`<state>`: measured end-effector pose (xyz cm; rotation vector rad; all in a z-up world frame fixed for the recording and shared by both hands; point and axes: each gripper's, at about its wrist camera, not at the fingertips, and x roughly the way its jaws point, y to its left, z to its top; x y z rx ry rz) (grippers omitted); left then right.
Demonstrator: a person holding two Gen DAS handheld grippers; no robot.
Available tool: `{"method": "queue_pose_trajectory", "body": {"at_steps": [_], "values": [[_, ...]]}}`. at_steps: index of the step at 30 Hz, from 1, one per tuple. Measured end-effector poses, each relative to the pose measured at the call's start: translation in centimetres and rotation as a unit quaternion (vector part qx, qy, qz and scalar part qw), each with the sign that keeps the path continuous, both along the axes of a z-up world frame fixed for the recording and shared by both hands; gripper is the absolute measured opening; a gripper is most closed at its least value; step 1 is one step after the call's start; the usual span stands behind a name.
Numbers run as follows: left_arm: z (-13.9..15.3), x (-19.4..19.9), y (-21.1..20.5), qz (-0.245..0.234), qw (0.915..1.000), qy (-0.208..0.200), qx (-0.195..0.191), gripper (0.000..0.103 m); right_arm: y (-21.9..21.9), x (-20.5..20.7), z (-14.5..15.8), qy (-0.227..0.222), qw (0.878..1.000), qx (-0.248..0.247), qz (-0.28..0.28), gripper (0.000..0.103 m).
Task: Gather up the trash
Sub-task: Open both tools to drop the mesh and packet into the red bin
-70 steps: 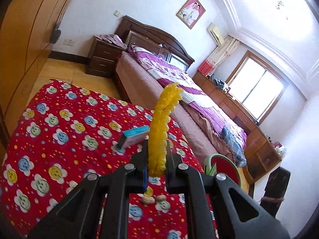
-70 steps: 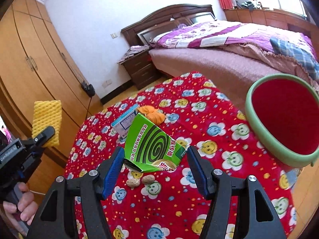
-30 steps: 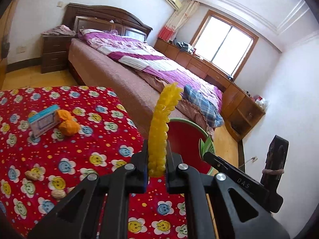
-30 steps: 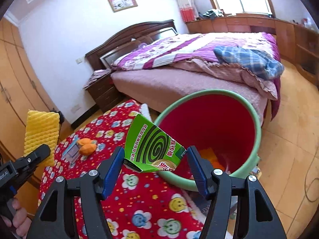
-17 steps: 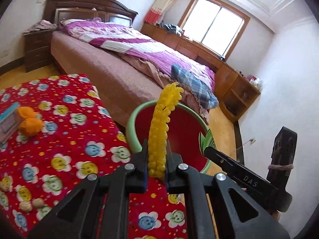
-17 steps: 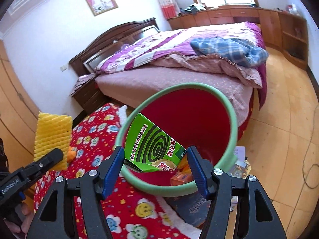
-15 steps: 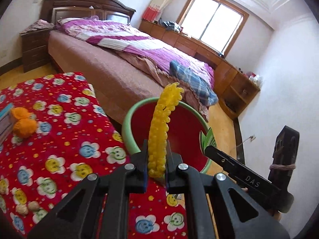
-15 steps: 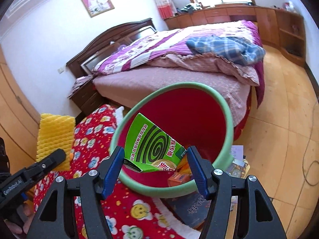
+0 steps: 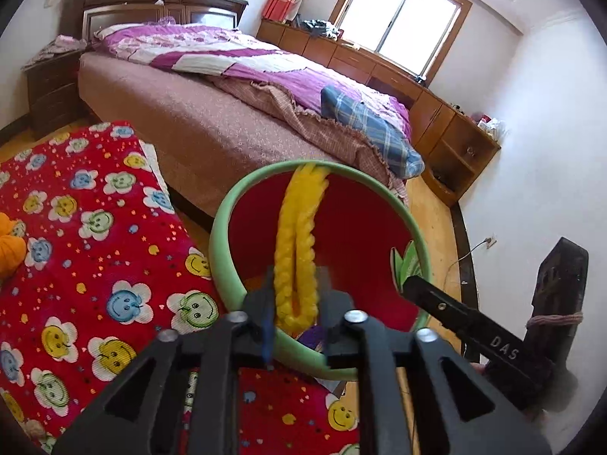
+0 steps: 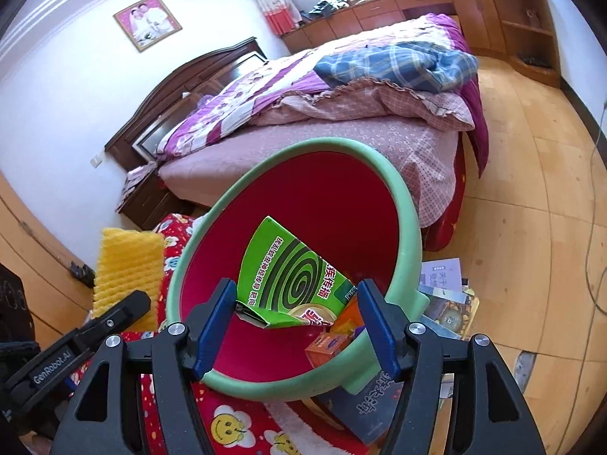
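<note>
Only right view shows orange box [image 10: 327, 345] inside bin [image 10: 408, 235].

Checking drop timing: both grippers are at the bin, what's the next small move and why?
Probably finish opening the left gripper: its jaws are opening and the yellow foam net between them already hangs over the red bin. The right gripper holds the green box there too.

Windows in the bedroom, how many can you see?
1. The window sits on the far wall past the bed. Others may be out of view.
</note>
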<state>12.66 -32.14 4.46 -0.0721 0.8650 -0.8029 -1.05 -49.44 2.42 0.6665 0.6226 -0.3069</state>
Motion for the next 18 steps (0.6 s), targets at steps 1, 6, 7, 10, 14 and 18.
{"method": "queue_pose_trajectory", "body": {"at_steps": [1, 6, 7, 10, 14, 18], "values": [[-0.2, 0.1, -0.1, 0.002, 1.0000, 0.002, -0.001, 0.032, -0.1, 0.1, -0.1, -0.001, 1.000, 0.002, 0.001, 0.068], [-0.7, 0.1, -0.2, 0.004, 1.0000, 0.000, 0.001, 0.035, -0.3, 0.0, -0.4, -0.005, 1.000, 0.001, -0.005, 0.068], [-0.7, 0.0, -0.2, 0.005, 1.0000, 0.000, 0.002, 0.035, -0.2, 0.0, -0.4, -0.007, 1.000, 0.002, -0.005, 0.068], [-0.7, -0.2, 0.0, 0.008, 1.0000, 0.001, 0.002, 0.035, -0.2, -0.1, -0.4, -0.010, 1.000, 0.003, -0.005, 0.069], [-0.3, -0.5, 0.5, 0.012, 0.9999, -0.001, 0.004, 0.035, 0.1, -0.6, -0.1, -0.019, 1.000, 0.005, -0.006, 0.072], [0.3, -1.0, 1.4, 0.017, 0.9998, -0.006, 0.004, 0.035, 0.8, -1.2, 0.8, -0.028, 1.000, -0.002, -0.006, 0.072]]}}
